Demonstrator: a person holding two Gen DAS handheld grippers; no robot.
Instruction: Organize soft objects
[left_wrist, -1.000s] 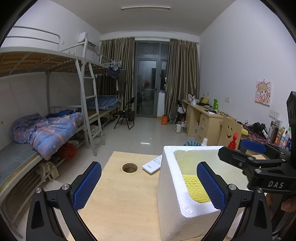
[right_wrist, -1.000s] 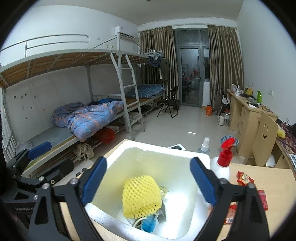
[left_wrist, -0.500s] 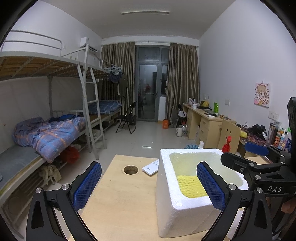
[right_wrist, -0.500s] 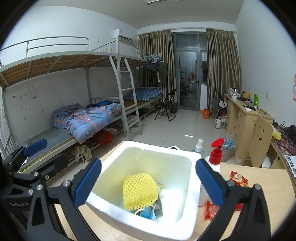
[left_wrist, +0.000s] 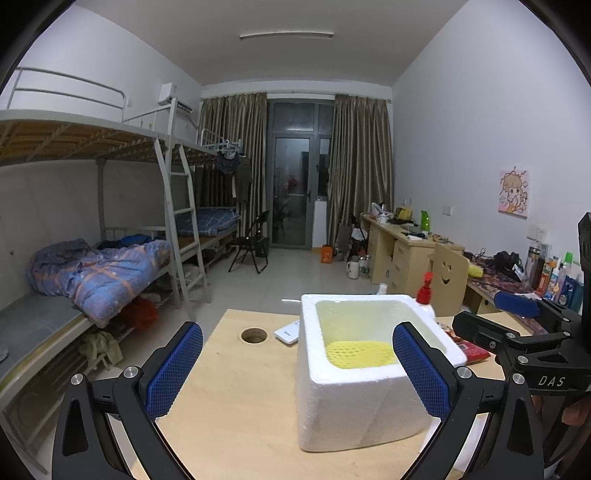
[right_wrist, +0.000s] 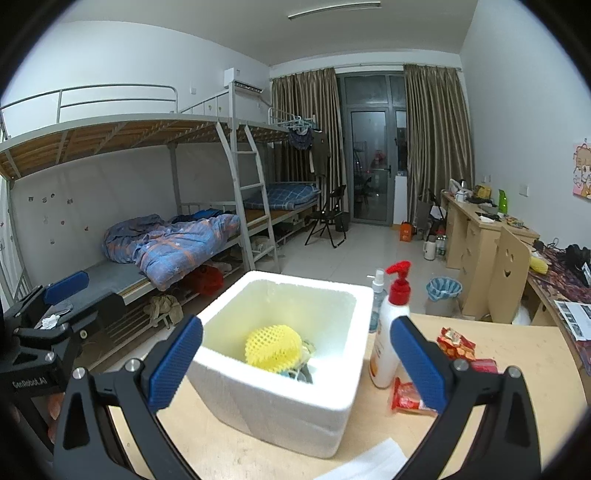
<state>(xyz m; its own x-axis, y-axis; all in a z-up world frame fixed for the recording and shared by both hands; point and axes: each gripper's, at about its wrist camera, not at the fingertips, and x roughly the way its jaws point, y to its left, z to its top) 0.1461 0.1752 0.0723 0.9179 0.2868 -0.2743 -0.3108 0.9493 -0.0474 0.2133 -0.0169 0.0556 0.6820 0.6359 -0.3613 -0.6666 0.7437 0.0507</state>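
A white foam box (right_wrist: 280, 391) stands on the wooden table (right_wrist: 517, 354). Inside it lies a yellow foam net (right_wrist: 271, 345) over a few smaller soft items. The same box (left_wrist: 362, 398) and yellow net (left_wrist: 356, 352) show in the left wrist view. My right gripper (right_wrist: 295, 363) is open, held back from the box's near side, with nothing between its fingers. My left gripper (left_wrist: 297, 373) is open and empty too, near the box's left front corner. The other gripper appears at each view's edge.
A white pump bottle with a red top (right_wrist: 389, 332) stands right of the box, with red snack packets (right_wrist: 454, 341) beside it. A small spray bottle (right_wrist: 376, 295) is behind. The table has a round cable hole (left_wrist: 254, 335) and a white remote (left_wrist: 288, 332). Bunk beds line the left wall.
Both grippers have drawn back from the foam box, which now looks smaller and farther. The right gripper's fingers, earlier spread around the box's rim, are now clear of it.
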